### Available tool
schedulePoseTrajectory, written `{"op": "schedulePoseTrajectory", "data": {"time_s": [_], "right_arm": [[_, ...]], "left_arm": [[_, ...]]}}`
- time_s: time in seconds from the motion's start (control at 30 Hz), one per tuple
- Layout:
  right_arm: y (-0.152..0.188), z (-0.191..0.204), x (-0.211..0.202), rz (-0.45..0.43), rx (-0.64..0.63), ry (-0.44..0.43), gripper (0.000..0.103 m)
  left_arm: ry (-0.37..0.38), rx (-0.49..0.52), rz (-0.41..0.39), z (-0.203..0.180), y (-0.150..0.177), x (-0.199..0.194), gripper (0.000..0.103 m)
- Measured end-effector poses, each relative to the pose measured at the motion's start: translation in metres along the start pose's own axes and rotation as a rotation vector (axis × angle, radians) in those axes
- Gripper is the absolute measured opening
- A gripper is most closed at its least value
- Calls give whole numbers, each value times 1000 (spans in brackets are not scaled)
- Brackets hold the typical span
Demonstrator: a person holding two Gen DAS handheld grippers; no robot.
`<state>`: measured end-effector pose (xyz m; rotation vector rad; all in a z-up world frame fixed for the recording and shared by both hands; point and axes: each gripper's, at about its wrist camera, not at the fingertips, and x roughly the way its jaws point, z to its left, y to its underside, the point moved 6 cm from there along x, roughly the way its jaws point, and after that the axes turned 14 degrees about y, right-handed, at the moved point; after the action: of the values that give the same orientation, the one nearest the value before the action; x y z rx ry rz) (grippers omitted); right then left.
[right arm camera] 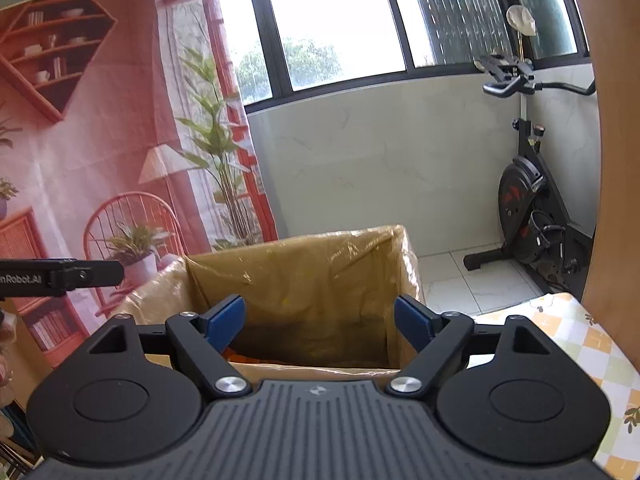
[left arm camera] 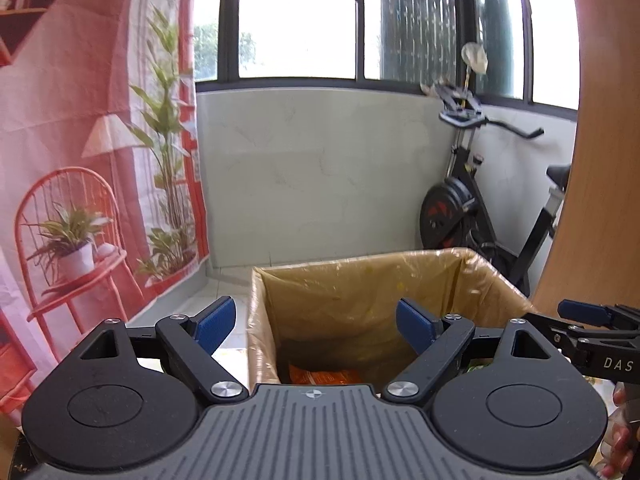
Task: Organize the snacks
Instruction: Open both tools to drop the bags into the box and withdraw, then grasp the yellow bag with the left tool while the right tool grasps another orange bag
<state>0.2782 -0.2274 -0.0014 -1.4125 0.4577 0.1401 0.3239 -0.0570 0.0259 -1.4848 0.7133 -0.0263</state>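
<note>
Left wrist view: the left hand-held gripper hangs spread and empty over the lined cardboard box; 1 orange snack packet lies at the bottom, mostly hidden. The right hand-held gripper is spread too, its body hiding most of the packet.

Open-topped cardboard box with free room inside, orange snack packet at bottom.
</note>
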Motion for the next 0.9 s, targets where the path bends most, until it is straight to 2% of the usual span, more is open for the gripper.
{"op": "schedulePoseTrajectory", "data": {"time_s": [0.23, 0.5, 0.6, 0.77, 0.9], "right_arm": [[-4, 0, -41, -23, -3, -3, 84], [9, -2, -83, -38, -13, -36, 84], [20, -2, -92, -49, -46, -37, 84], [47, -5, -96, -48, -91, -26, 84], [77, -5, -92, -37, -144, -7, 84]], "left_arm": [[-19, -2, -25, -4, 0, -45, 89], [3, 10, -41, -2, 22, -85, 90], [15, 24, -35, -1, 38, -88, 91], [81, 5, -40, -4, 81, -83, 94], [119, -20, 18, -10, 121, -59, 94]]}}
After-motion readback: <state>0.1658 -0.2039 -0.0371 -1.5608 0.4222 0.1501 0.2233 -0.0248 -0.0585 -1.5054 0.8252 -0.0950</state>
